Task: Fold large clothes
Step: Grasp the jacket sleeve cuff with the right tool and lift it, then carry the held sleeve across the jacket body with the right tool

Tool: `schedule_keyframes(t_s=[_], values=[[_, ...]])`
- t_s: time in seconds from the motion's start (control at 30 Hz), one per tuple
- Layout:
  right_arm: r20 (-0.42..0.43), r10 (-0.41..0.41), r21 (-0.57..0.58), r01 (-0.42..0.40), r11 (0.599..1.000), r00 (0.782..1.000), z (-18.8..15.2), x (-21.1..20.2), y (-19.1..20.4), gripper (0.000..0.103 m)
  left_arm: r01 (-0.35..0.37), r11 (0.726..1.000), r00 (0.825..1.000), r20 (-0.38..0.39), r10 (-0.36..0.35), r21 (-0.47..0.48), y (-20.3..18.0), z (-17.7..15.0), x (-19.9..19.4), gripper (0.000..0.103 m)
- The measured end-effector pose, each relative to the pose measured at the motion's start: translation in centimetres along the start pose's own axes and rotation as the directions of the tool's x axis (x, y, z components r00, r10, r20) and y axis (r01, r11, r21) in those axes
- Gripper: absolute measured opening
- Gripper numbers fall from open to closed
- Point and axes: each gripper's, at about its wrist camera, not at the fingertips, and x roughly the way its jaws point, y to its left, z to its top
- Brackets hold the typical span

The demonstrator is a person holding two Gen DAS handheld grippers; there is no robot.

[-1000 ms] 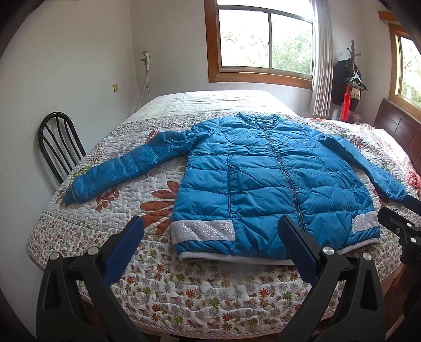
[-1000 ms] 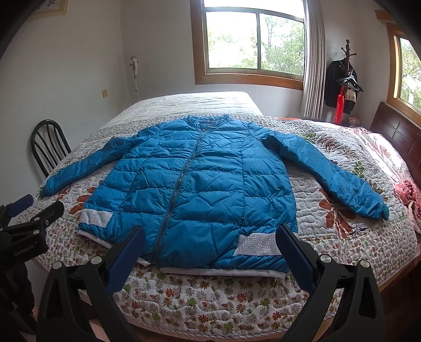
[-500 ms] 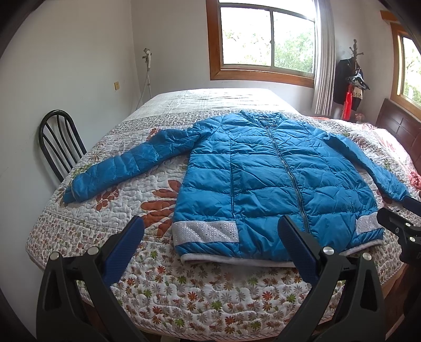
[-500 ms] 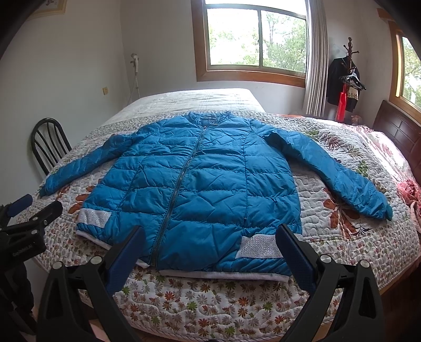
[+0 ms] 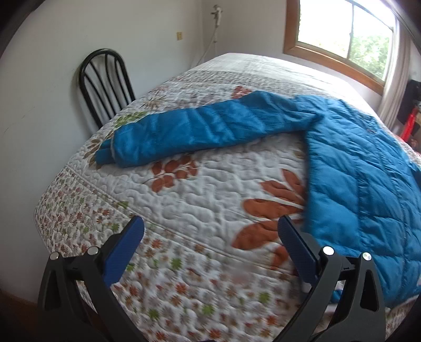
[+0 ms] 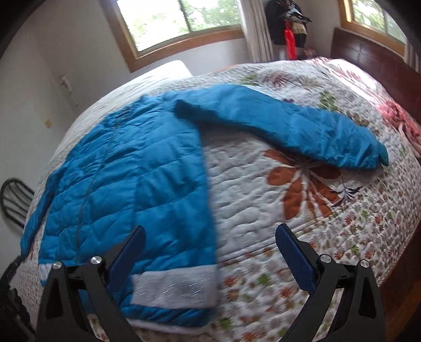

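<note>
Ahead of both wide-open, empty jaws, left gripper and right gripper, the blue puffer jacket lies flat on the quilted bedspread (its slippery sleeves may slide free if pinched shallowly).

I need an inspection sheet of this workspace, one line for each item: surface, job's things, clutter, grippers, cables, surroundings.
Surface: bed with floral quilt, the jacket lies on it.
Job's things: blue puffer jacket lying flat, front up, unfolded; one sleeve stretched toward the chair side, the other sleeve toward the headboard side.
Clutter: nothing seen on the quilt besides the jacket.
Grippers: left hand-held gripper open, empty, above the quilt; right hand-held gripper open, empty, above the jacket hem.
Cables: white cord hanging on the wall.
Surroundings: black chair, window, wooden headboard, hanging clothes.
</note>
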Motion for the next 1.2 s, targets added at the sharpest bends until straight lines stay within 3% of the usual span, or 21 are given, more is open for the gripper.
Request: schedule_keyframes(t_s=[0.13, 0.3, 0.4, 0.47, 0.63, 0.73, 0.8, 0.9, 1.0, 1.13, 1.2], values=[[-0.030, -0.055, 0.209, 0.060, 0.976, 0.998, 4.0, 3.2, -8.2, 0.098, -0.088, 0.994, 0.995, -0.055, 0.085, -0.057, 4.5, 1.1, 4.6, 0.100], [-0.063, -0.007, 0.435, 0.034, 0.900, 0.998, 6.8, 6.8, -16.5, 0.094, -0.099, 0.988, 0.992, -0.087, 0.089, -0.116, 7.7, 1.5, 8.0, 0.100], [-0.064, -0.028, 0.498, 0.056, 0.866, 0.998, 7.8, 8.0, -19.4, 0.094, -0.096, 0.986, 0.993, -0.083, 0.085, -0.136, 8.8, 1.8, 9.2, 0.100], [-0.039, -0.004, 0.543, 0.025, 0.839, 0.999, 8.3, 8.5, -20.8, 0.094, -0.085, 0.986, 0.994, -0.085, 0.073, -0.147, 9.2, 2.0, 9.8, 0.100], [-0.004, -0.026, 0.576, 0.024, 0.817, 1.000, 9.9, 9.0, -22.2, 0.091, -0.077, 0.984, 0.995, -0.081, 0.064, -0.163, 9.5, 2.6, 10.9, 0.100], [0.023, -0.057, 0.591, 0.033, 0.806, 0.998, 10.7, 9.2, -22.9, 0.069, -0.079, 0.986, 0.995, -0.077, 0.068, -0.147, 9.1, 2.7, 11.0, 0.100], [0.027, -0.073, 0.597, 0.043, 0.801, 0.997, 11.4, 9.4, -23.4, 0.046, -0.073, 0.986, 0.995, -0.077, 0.062, -0.150, 9.2, 2.6, 11.0, 0.100], [0.064, -0.005, 0.592, -0.034, 0.805, 0.998, 13.1, 9.3, -23.9, 0.018, -0.076, 0.986, 0.995, -0.076, 0.066, -0.147, 9.3, 2.7, 11.1, 0.100], [0.120, 0.018, 0.548, -0.081, 0.832, 0.993, 15.4, 8.3, -23.1, 0.012, -0.070, 0.986, 0.995, -0.076, 0.059, -0.153, 9.5, 2.6, 11.0, 0.100], [0.213, 0.033, 0.493, -0.136, 0.859, 0.977, 17.1, 5.7, -21.7, 0.011, -0.069, 0.986, 0.996, -0.075, 0.058, -0.152, 9.3, 2.7, 11.2, 0.100], [0.199, -0.007, 0.483, -0.092, 0.871, 0.980, 18.1, 5.5, -21.3, 0.011, -0.062, 0.986, 0.996, -0.074, 0.051, -0.152, 9.2, 2.6, 11.1, 0.100]])
